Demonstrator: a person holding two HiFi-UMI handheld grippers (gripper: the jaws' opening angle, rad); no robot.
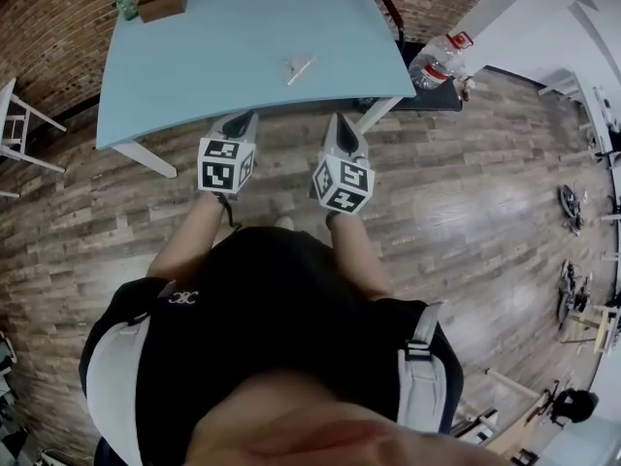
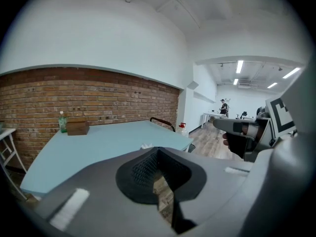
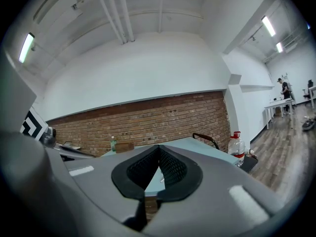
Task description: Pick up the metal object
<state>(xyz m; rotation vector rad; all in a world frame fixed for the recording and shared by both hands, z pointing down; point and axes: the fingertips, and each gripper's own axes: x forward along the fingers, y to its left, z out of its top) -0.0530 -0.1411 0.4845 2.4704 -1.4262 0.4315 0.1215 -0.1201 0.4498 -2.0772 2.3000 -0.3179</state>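
Closest to the lens is the person's black shirt (image 1: 272, 309), crossed by grey shoulder straps (image 1: 114, 382), with both forearms reaching out toward 12 o'clock. Left gripper (image 1: 237, 124) and right gripper (image 1: 341, 127) hang side by side over the wooden floor (image 1: 466, 212), just short of the near edge of the pale blue surface (image 1: 194, 66) and aimed at it. That level, paired carry reads as a ready stance ahead of any reach. Each pair of jaws is clenched tip to tip with nothing between them, as each gripper's own view shows. That suits a moment when nothing is being approached, but they would have to part before a grasp.

The metal object (image 1: 299, 69), a slim pale sliver, lies flat near the middle of the surface, at 12 o'clock from the grippers and well apart from both. A green bottle (image 1: 125, 2) and a wooden box (image 1: 163, 2) sit together at the far corner, around 10 o'clock, out of the likely reach path. A large water bottle (image 1: 439, 64) rests off the surface at 2 o'clock. By my judgement the pickup has not yet begun.
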